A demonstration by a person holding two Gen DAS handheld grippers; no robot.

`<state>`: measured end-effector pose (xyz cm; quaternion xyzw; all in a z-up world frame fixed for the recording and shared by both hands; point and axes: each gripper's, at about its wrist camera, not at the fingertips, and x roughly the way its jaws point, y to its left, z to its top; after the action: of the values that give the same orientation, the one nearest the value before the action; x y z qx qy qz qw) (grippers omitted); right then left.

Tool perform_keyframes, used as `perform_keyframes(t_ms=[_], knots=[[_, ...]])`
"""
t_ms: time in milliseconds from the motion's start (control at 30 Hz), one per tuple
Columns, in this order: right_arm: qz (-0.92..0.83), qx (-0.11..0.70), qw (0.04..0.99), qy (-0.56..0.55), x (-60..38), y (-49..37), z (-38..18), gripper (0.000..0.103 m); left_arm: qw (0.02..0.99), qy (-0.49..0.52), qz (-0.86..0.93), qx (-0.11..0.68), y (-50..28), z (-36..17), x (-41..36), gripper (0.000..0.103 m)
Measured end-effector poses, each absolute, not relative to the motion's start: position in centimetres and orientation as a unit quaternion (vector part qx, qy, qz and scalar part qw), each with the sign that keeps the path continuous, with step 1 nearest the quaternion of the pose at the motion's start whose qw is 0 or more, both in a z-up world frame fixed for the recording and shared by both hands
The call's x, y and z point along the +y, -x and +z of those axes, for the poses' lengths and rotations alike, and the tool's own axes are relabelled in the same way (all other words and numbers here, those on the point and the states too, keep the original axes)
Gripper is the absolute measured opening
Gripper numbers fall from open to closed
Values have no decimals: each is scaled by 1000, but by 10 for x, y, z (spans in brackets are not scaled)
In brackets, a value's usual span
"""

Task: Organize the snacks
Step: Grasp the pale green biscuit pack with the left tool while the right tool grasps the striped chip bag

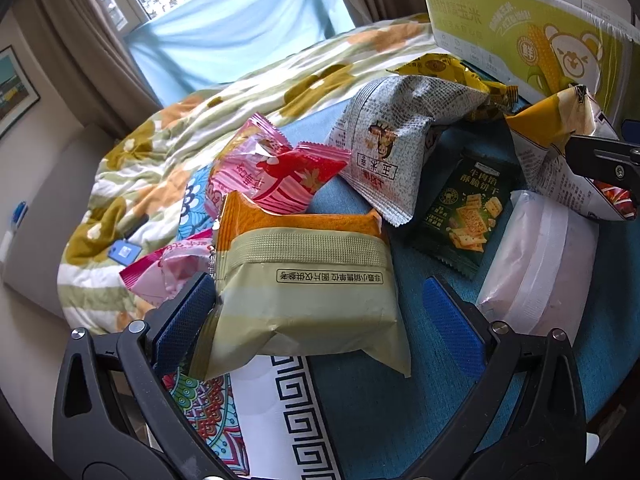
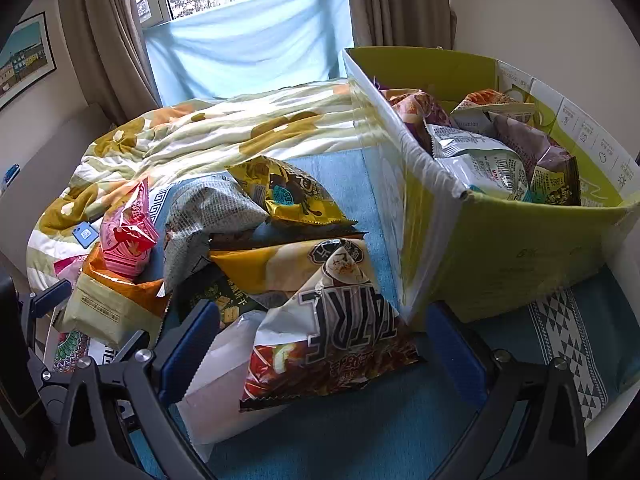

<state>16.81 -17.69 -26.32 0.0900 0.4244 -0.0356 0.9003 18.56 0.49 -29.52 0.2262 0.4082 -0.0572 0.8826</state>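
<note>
My left gripper (image 1: 320, 312) is open around an orange and beige snack pack (image 1: 304, 280), which also shows in the right wrist view (image 2: 108, 304). My right gripper (image 2: 320, 344) is open around a white and red chip bag (image 2: 328, 340), seen too in the left wrist view (image 1: 560, 152). A green cardboard box (image 2: 500, 248) at the right holds several snack bags. Loose on the blue cloth lie a grey bag (image 1: 388, 152), pink packs (image 1: 276, 172), a dark green cracker pack (image 1: 468, 208), a yellow bag (image 2: 288, 192) and a frosted white pack (image 1: 540, 264).
A flowered quilt (image 1: 160, 152) covers the bed behind the pile. A patterned cloth (image 1: 280, 408) lies under my left gripper. A small blue card (image 1: 124, 252) rests on the quilt. A window with a blue sheet (image 2: 248, 48) and curtains stands at the back.
</note>
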Motion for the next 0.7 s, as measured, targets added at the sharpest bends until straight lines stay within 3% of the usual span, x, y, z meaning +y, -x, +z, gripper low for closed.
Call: perform_keyframes(t_ms=[100,200,600,700], knots=[[-37,430,897,-91,-177,-172,-268,102,883,-226,-59,408,-186,-297,6,100],[-34,434,896,-90,-175,-174,-272,102,880,-222,-55,416,-188,-298,11,85],[-41,445,890,-93,-166,-186,-282,97,874,-210,-77,432,-179,-294,13,79],[-45,448,888,-92,-165,-189,-284,89,873,-208,-78,434,-174,-292,11,79]])
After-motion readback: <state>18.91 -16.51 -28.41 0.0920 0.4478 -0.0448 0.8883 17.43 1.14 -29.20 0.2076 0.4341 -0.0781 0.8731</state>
